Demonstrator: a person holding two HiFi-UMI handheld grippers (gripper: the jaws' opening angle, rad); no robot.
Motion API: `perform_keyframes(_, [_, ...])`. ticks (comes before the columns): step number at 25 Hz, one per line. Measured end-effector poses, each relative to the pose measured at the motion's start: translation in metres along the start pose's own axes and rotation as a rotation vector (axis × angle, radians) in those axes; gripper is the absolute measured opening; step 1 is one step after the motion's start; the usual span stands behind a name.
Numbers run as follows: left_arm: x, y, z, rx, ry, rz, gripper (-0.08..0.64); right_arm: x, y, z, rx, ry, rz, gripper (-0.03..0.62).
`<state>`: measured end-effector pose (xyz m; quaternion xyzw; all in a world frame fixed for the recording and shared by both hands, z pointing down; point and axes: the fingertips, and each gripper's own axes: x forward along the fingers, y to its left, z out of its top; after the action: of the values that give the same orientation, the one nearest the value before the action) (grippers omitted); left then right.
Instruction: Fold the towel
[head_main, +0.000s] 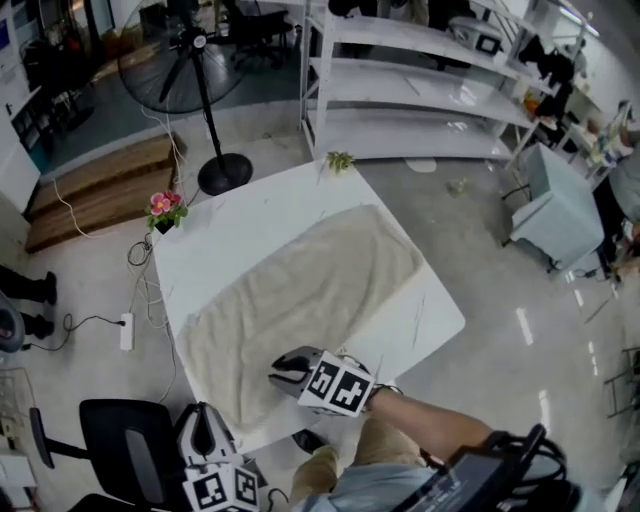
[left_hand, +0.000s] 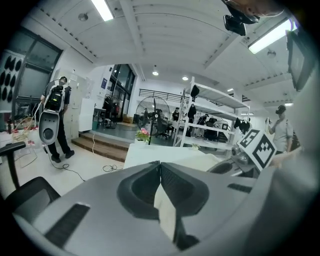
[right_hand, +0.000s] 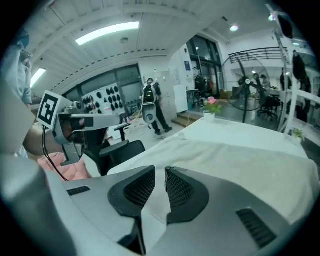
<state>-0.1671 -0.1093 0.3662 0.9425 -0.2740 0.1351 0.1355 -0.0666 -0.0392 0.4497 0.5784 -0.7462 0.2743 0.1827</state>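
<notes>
A beige towel (head_main: 310, 290) lies spread flat along the white table (head_main: 250, 215). My right gripper (head_main: 282, 372) hovers over the towel's near end, its marker cube just behind it. In the right gripper view its jaws (right_hand: 160, 171) stand a narrow gap apart with nothing between them, and the towel (right_hand: 240, 160) stretches ahead. My left gripper (head_main: 203, 415) is off the table's near left corner, beside the chair. In the left gripper view its jaws (left_hand: 160, 164) meet at the tips and hold nothing.
A pot of pink flowers (head_main: 165, 210) stands on the table's left corner and a small green plant (head_main: 340, 160) on the far corner. A standing fan (head_main: 205, 90), wooden steps (head_main: 100, 190) and white shelves (head_main: 420, 90) lie beyond. A black office chair (head_main: 110, 440) is near left.
</notes>
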Motion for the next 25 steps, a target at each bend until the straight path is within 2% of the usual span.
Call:
perform_keyframes(5, [0.044,-0.065,-0.004,0.048,0.033,-0.064,0.008,-0.069,-0.106,-0.024,0.057,-0.044,-0.155,0.075])
perform_keyframes(11, [0.105,-0.15,0.001,0.059,0.064,-0.09,0.009,-0.151,-0.227,-0.067,0.115,-0.027,-0.264,0.078])
perform_keyframes(15, [0.144,-0.2,0.003,0.073,0.081,-0.095,0.009,-0.19,-0.314,-0.075,0.112,-0.026,-0.317,0.144])
perform_keyframes(21, [0.178,-0.225,0.0,0.073,0.118,-0.018,0.008,-0.193,-0.433,-0.06,0.022,0.003,-0.326,0.234])
perform_keyframes(25, [0.181,-0.214,-0.004,0.062,0.147,0.063,0.008,-0.167,-0.478,-0.069,0.084,0.06,-0.265,0.258])
